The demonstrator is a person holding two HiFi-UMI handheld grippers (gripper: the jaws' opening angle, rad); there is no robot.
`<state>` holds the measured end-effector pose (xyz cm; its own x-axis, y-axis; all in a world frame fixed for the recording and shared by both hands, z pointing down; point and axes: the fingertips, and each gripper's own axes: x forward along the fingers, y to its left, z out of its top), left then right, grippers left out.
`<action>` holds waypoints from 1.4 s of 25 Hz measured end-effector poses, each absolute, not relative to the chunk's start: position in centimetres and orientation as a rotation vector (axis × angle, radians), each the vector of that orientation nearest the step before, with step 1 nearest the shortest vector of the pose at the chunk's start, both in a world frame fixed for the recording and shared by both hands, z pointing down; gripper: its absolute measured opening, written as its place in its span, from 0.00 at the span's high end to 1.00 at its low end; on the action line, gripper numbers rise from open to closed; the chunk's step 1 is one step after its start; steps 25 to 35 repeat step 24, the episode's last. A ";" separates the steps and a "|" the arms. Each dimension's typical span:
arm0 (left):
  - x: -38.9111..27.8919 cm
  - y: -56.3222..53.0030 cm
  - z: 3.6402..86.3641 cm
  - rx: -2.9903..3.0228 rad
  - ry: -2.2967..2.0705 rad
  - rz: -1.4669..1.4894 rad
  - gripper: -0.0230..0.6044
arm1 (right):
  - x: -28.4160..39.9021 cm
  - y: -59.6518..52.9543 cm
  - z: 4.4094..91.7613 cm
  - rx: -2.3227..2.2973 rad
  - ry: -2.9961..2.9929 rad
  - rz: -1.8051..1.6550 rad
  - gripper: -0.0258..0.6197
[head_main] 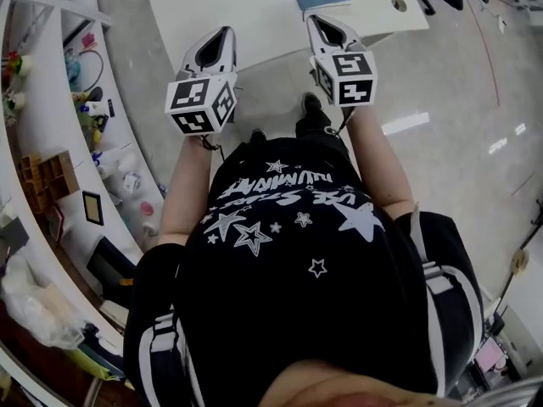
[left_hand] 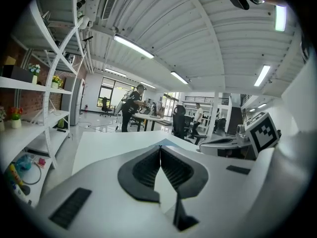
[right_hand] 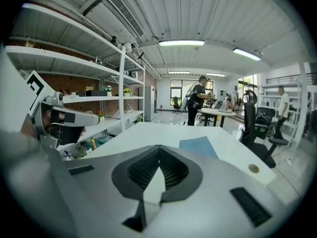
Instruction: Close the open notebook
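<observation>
Notebook (right_hand: 198, 147): blue cover lying flat on the far part of the white table (head_main: 237, 15). No page shows, so it looks already closed.
Table: bare around the notebook, with a round cable hole (head_main: 399, 4) near its right edge.
Right gripper (right_hand: 158, 148): jaws pressed together with nothing between them, held up short of the notebook and touching nothing.
Left gripper (left_hand: 160, 148): jaws meeting at the tips, empty, level beside the right one.
Why held so: with the cover down, both tools are probably kept clear because nothing is left to push.
Shelving (head_main: 51, 142): cluttered, on the person's left, well apart from the notebook.
</observation>
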<state>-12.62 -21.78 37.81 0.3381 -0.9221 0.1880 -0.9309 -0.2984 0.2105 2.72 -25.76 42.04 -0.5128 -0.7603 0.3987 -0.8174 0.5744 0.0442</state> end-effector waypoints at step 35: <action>-7.3 -11.8 37.3 2.366 -1.581 0.044 0.94 | 6.7 -13.3 40.7 1.258 -2.413 0.146 0.95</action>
